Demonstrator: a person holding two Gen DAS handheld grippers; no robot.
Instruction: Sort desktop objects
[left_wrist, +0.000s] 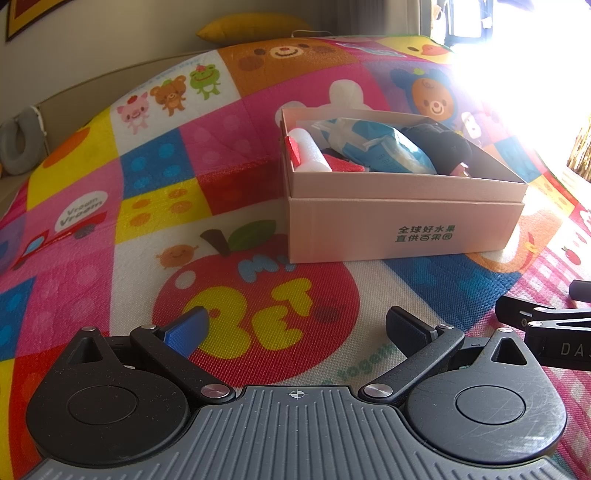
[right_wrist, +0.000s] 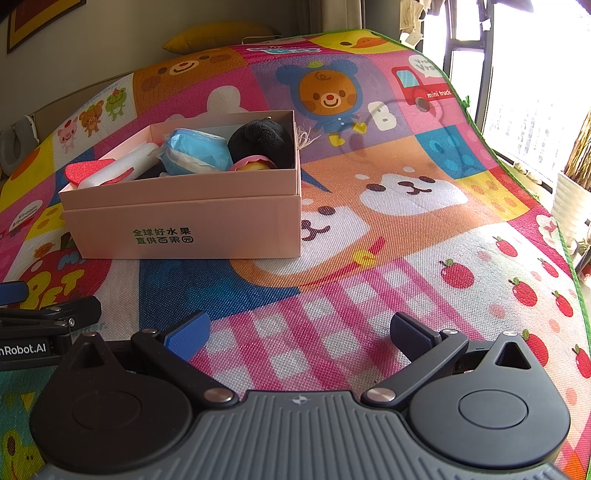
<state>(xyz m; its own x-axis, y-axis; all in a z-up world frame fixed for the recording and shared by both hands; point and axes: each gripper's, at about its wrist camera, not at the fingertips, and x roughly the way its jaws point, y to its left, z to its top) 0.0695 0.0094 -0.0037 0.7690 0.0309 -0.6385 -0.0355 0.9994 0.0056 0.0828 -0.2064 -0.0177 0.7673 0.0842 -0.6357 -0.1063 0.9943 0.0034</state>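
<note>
The sorting looks done or nearly so: the box (right_wrist: 184, 218) sits on the mat (right_wrist: 369, 295) holding a foam roll (left_wrist: 308, 149), blue packet (right_wrist: 197, 149) and black plush (right_wrist: 264, 140), nothing loose shows, and both the left gripper (left_wrist: 297, 326) and right gripper (right_wrist: 299, 330) hover wide open and empty.

left hand-held gripper (left_wrist: 297, 325): jaws spread, empty, above play mat (left_wrist: 110, 206) | pink box (left_wrist: 402, 218): beyond it, holding foam roll (left_wrist: 308, 149), blue packet (left_wrist: 376, 147), black plush (left_wrist: 441, 146)
</note>
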